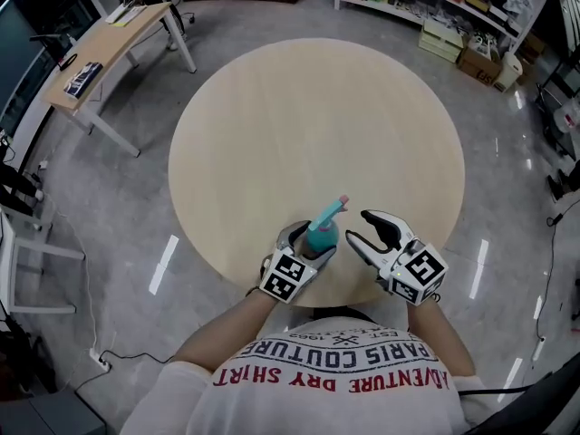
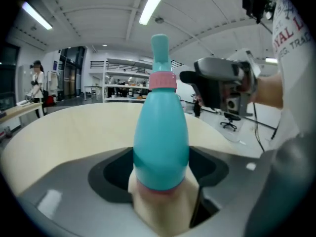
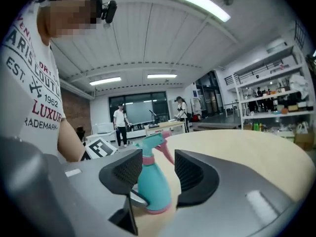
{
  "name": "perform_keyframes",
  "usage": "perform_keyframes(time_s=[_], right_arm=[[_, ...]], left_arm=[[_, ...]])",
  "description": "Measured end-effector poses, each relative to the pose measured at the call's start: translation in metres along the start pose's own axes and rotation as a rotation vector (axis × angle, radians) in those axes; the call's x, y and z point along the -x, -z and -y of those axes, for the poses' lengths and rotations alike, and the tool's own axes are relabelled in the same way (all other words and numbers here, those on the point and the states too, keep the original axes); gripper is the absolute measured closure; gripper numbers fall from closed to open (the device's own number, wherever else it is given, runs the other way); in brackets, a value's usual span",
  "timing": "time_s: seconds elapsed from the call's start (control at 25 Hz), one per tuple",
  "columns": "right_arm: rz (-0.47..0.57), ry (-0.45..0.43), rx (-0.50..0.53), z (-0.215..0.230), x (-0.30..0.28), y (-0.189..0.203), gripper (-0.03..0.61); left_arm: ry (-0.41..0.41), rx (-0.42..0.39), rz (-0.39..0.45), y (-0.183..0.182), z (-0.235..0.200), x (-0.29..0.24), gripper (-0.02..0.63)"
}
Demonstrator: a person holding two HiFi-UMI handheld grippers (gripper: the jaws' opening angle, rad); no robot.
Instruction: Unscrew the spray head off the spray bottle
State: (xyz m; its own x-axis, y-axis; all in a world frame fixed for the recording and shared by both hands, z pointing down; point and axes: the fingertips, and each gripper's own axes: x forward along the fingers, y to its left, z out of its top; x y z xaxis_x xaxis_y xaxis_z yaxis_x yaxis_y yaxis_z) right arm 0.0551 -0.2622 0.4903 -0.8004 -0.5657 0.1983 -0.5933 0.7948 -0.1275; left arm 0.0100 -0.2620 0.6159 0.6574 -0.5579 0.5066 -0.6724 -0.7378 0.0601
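- Near edge of round table (image 1: 308, 125): teal spray bottle (image 1: 321, 235) stands upright, pink-collared spray head (image 1: 333, 208) on top.
- L gripper (image 1: 311, 243) clamped on bottle's lower body.
- R gripper (image 1: 360, 227) just right of bottle, jaws apart, not touching it, nothing gripped.

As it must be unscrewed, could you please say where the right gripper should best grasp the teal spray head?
Probably at the round pink collar under the teal spray head, jaws coming level from the right; the left gripper holds the teal plastic bottle upright.
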Motion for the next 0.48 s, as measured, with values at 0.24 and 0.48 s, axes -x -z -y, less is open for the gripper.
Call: perform_keyframes(time_s=[0.24,0.48], right_arm=[[-0.099,0.003,0.073,-0.033,-0.031,0.018,0.4],[-0.115,0.038,0.098,-0.029,-0.04,0.025,0.445]], left_arm=[[-0.114,0.026,-0.012,-0.001,0.006,-0.001,0.267],[-0.115,0.006,-0.011,0.002,0.01,-0.002,0.268]])
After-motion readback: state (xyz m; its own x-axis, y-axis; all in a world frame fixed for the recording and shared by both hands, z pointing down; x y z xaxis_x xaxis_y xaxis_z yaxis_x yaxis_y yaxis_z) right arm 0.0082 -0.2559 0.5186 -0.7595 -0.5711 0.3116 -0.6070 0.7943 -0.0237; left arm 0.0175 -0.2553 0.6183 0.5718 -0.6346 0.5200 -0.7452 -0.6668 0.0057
